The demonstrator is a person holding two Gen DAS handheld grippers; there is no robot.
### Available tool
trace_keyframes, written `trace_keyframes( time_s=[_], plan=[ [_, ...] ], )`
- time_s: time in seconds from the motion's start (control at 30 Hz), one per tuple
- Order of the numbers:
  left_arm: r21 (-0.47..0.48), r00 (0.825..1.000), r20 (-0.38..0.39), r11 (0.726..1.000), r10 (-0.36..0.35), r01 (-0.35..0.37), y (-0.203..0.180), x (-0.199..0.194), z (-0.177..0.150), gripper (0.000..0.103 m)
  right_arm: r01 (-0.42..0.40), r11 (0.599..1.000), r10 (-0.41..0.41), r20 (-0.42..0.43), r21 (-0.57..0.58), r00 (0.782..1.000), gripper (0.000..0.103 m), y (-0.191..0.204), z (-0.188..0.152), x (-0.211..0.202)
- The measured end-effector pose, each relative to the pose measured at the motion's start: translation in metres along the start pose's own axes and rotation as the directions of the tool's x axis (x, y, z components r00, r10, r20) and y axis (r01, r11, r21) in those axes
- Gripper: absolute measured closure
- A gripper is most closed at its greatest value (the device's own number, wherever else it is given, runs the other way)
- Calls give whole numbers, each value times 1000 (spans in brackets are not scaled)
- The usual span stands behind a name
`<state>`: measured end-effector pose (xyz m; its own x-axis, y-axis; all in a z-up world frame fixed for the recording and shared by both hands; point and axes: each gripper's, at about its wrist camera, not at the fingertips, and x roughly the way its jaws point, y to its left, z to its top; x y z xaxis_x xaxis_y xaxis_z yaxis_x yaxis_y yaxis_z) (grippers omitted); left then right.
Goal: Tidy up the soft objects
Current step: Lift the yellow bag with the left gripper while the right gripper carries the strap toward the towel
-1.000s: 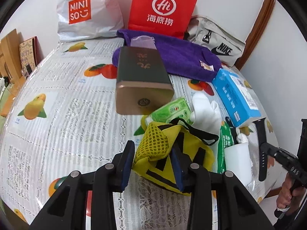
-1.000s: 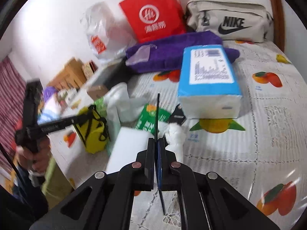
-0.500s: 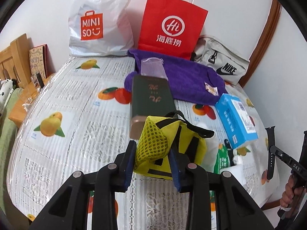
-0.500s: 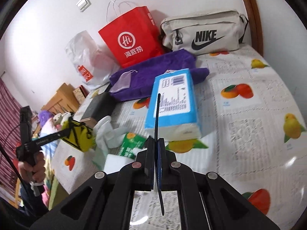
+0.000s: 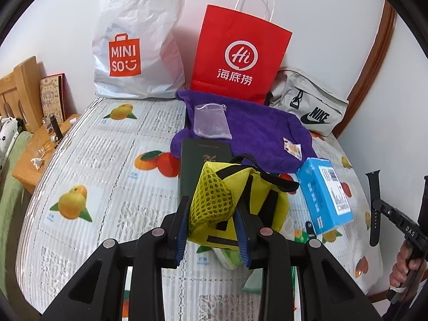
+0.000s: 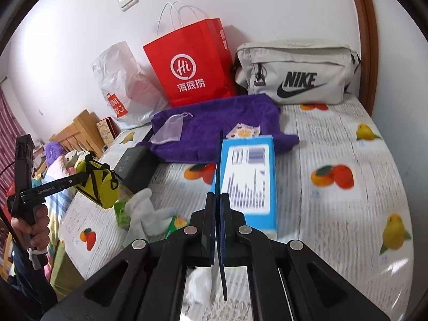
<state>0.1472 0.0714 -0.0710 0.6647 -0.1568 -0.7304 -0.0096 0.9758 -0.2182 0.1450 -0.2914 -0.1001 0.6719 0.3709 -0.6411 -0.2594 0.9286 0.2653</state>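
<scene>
L gripper (image 5: 211,230): fingers (image 5: 180,230) clamped on the mesh end of the small yellow fabric pouch with black straps (image 5: 240,200), which hangs in the air above the fruit-print bedspread (image 5: 101,160), over the dark green flat box (image 5: 198,157) and the clutter at the near edge. R gripper (image 6: 218,215): fingers together on a thin black watch strap (image 5: 374,206), pinched mid-length, one end sticking up past the tips, the other trailing below; it's off the bed too. Risks, as I judge: pouch is held by a bunched corner only, so the soft fabric could slip out w/ a quick swing, esp. since the body sags away from the pads. Its loose black strap loop could snag the blue rectangular tissue pack (image 6: 247,176) or the box on a low pass. The strap is slick and narrow, so it may pivot or slide btwn the pads. Orientation: pouch's long axis runs away from the L fingers toward the purple towel (image 5: 256,133), mesh end near, strap end far. Watch strap's long axis looks about upright, in line w/ the R fingers.
</scene>
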Motion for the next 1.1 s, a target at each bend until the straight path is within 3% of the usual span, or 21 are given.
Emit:
trace_keyframes(
  time_s=[0.77, 1.1],
  plan=[
    [-40, 999, 14, 998, 42, -42, -2, 34, 64, 73, 3, 999, -2, 46, -40, 999, 100, 3, 94, 55],
    [-60, 999, 10, 997, 47, -46, -2, 62, 91, 73, -13, 999, 13, 8, -51, 1000, 100, -4, 126, 105]
  ],
)
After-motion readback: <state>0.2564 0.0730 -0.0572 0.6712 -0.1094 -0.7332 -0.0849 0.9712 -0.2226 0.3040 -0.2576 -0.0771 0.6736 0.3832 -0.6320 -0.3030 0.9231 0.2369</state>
